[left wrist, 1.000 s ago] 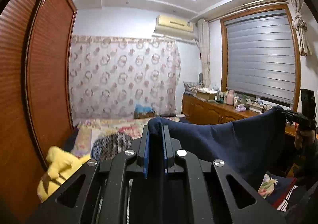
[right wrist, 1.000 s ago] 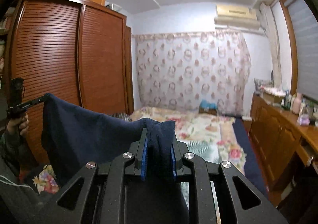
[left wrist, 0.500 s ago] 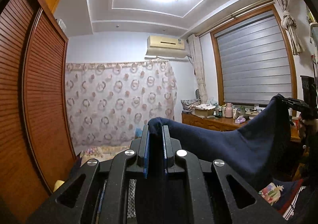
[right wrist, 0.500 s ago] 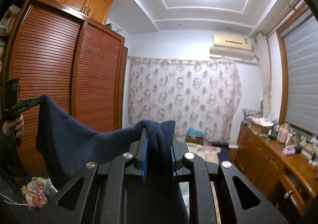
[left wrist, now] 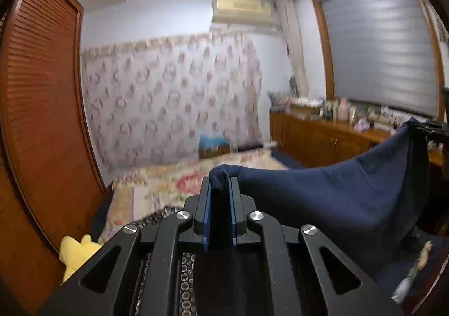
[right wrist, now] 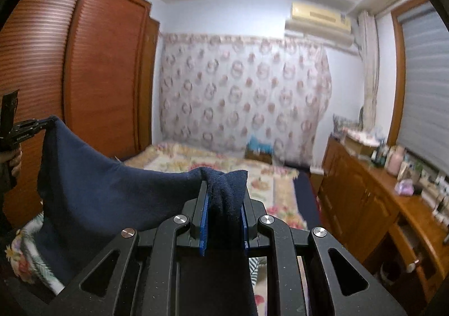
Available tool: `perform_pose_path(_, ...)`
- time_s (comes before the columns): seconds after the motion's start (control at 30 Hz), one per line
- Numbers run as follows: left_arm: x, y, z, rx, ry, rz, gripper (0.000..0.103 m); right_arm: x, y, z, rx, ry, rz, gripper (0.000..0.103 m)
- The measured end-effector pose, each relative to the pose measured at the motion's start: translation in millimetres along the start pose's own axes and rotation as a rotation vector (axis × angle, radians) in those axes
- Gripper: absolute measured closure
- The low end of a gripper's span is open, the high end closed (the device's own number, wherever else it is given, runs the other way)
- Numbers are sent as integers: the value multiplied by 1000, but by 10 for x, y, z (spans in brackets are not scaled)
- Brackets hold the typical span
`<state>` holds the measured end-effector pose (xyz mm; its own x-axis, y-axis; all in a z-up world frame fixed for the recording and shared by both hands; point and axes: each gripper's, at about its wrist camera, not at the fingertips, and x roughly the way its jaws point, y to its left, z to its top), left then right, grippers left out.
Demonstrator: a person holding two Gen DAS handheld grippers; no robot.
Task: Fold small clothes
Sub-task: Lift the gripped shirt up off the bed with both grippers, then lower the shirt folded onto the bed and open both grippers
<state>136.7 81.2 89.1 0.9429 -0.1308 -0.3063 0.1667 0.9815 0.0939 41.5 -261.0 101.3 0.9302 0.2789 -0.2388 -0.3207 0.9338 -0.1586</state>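
A dark navy garment point(left wrist: 331, 198) hangs stretched in the air between my two grippers. My left gripper point(left wrist: 220, 184) is shut on one corner of it, the cloth bunched between its blue pads. My right gripper point(right wrist: 224, 189) is shut on the other corner point(right wrist: 227, 184). In the left wrist view the cloth sags toward the right gripper point(left wrist: 435, 128) at the far right edge. In the right wrist view the navy garment point(right wrist: 106, 192) runs left to the left gripper point(right wrist: 50, 121), held by a hand point(right wrist: 15, 160).
A bed with a floral cover point(right wrist: 252, 175) lies ahead and below. A wooden louvred wardrobe point(left wrist: 42, 119) stands on the left, a wooden dresser point(right wrist: 378, 198) with bottles on the right. A yellow garment point(left wrist: 75, 251) and a patterned cloth point(left wrist: 157, 217) lie low at the left.
Both views rose toward the ceiling half a second ago and have now dropped back, so the bed is in sight again. The navy garment stays stretched between both grippers.
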Motion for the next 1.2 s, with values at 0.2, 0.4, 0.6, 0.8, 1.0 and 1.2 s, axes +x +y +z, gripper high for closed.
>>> perform_pose_path(0.2,723,-14,-165,-22,115,-15,91,1134,-80,-351,40,157,0,85)
perform_pose_path(0.4,1164,38,-230,-24,188,-16,91,1910,-105,-455,78,229,6,85)
perform_pose_path(0.6,1522,21,-330,-25,256,-17,91,2472,-300,-189,90,293,16,85)
perform_pose_path(0.8,1730,-17,-369,-13,302,-12,91,2534,-648,-151,114,335,31,84)
perform_pose_path(1.0,1794,-62,-369,7,303,30,73,2384,-634,-139,112,366,8,76)
perform_pose_path(1.2,1646,-95,-488,10,330,-3,41,2271,-611,-70,109,373,-17,49)
